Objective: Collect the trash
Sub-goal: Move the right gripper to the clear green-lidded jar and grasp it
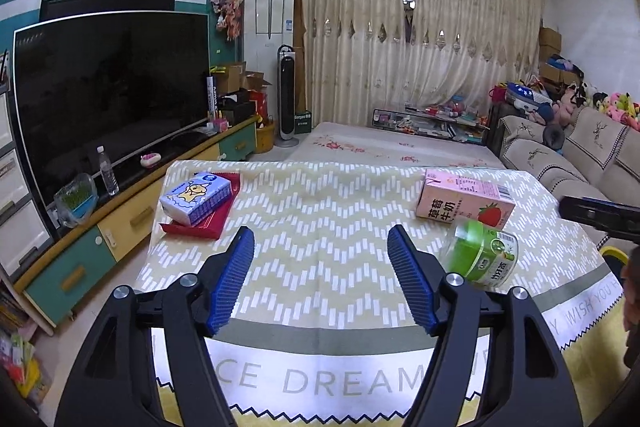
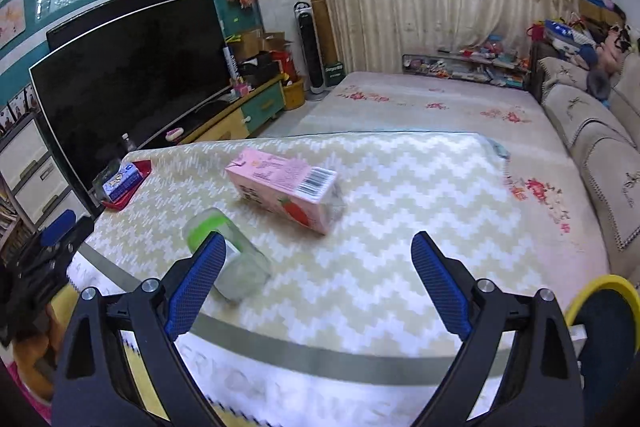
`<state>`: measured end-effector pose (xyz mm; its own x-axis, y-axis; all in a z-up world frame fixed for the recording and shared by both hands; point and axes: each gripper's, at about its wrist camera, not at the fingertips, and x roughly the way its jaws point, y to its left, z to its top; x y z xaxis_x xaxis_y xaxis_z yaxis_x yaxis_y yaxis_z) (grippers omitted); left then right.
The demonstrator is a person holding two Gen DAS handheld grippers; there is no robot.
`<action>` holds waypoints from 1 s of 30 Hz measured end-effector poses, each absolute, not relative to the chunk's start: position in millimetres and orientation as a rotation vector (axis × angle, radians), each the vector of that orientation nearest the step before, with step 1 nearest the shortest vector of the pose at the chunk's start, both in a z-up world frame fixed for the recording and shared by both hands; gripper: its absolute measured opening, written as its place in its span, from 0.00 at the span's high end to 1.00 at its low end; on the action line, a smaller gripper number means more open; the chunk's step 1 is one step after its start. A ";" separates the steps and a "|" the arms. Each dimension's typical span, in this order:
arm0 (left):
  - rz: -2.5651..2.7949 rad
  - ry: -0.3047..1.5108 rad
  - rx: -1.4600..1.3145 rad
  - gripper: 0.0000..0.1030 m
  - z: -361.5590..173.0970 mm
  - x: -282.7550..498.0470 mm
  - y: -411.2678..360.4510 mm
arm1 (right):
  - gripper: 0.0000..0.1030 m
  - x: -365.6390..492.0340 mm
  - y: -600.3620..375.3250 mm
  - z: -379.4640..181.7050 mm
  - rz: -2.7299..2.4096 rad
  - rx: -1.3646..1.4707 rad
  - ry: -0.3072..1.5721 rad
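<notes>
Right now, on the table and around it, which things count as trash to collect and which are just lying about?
For the job:
- pink milk carton, lying on its side
- green bottle, lying on its side
- yellow-rimmed bin, probably where the trash goes

Lying about:
- tissue pack on the red tray
- water bottle on the TV cabinet
- television

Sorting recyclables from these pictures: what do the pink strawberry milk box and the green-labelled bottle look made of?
Pink milk box: printed, slightly glossy carton board, judging by its sharp folded edges and barcode panel. Green-labelled bottle: probably clear plastic, see-through where bare, with a glossy wrap label; glass cannot be ruled out.
</notes>
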<state>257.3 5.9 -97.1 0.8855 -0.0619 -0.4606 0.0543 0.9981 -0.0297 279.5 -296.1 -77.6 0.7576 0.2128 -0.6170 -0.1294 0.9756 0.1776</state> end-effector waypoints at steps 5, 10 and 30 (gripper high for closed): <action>-0.071 0.483 -0.036 0.33 -94.5 252.2 -3.3 | 0.14 273.9 -261.5 -86.6 0.261 0.083 0.671; -0.061 0.480 -0.043 0.33 -95.0 250.9 -2.7 | 0.14 283.9 -231.2 -97.1 0.260 0.040 0.698; -0.023 0.467 -0.059 0.33 -95.5 247.6 2.5 | 0.24 321.5 -207.6 -123.6 0.275 0.055 0.794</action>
